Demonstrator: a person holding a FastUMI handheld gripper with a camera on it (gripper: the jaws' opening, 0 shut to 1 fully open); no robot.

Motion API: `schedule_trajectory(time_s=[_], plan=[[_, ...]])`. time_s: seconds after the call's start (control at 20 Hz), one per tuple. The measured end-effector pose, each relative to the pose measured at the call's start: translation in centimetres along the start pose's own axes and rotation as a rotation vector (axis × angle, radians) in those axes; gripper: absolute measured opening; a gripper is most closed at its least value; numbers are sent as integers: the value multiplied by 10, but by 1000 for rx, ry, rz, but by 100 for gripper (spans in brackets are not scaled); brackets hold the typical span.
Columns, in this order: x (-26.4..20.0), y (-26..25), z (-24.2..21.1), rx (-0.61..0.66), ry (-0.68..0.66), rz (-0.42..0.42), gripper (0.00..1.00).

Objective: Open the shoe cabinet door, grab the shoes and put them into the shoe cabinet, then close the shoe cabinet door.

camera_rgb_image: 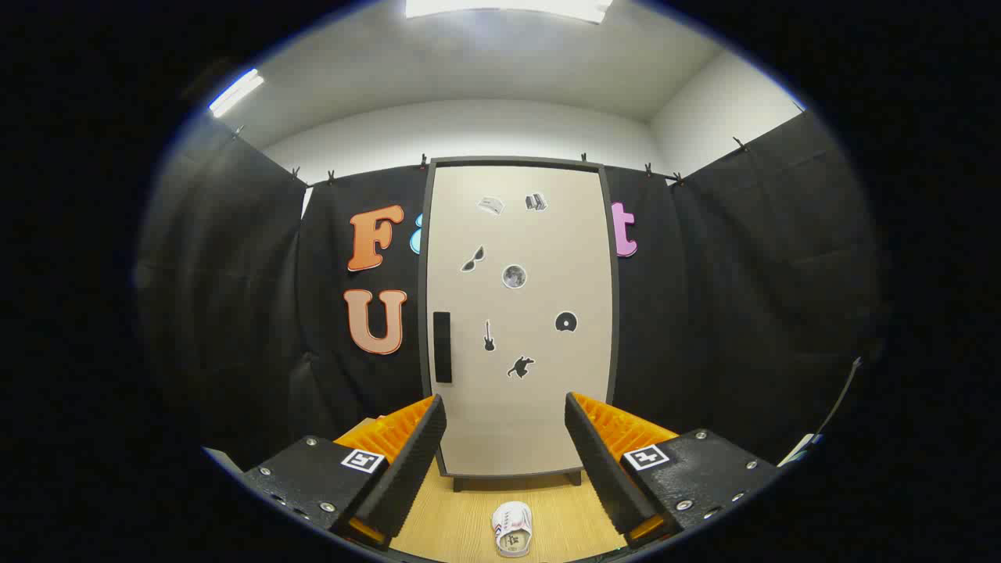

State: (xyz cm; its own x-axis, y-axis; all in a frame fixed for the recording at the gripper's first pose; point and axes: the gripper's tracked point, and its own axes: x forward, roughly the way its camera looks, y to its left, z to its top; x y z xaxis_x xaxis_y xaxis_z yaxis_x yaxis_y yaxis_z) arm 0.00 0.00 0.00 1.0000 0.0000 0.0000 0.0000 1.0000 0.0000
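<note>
Here, in the gripper view, the gripper (505, 414) is seen with its two fingers spread wide apart, nothing being held between them. Beyond the fingers, a tall beige shoe cabinet with a dark frame (518, 317) is set upright against the black cloth wall (735, 313), and its door is closed. A dark rectangular vertical handle (442, 346) is mounted near the door's left edge, about halfway up. Several small stickers (514, 276) are scattered over the door face, among them a round grey one, a guitar shape, a pair of glasses and a black disc. The cabinet is raised on short dark feet above a light wooden floor (453, 524).

Between the two fingers and nearer than the cabinet, a small white shoe with dark markings (512, 528) is laid on the wooden floor, apart from both fingers and from the cabinet's base. Its exact orientation cannot be told with certainty.

Above the cloth wall, a white ceiling with bright light panels (508, 8) is visible.
</note>
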Motion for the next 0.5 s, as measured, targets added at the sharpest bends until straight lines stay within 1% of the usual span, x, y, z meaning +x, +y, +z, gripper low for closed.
schedule_trajectory(time_s=[0.5], plan=[[6, -4, 1, -2, 0, -3, 95]])
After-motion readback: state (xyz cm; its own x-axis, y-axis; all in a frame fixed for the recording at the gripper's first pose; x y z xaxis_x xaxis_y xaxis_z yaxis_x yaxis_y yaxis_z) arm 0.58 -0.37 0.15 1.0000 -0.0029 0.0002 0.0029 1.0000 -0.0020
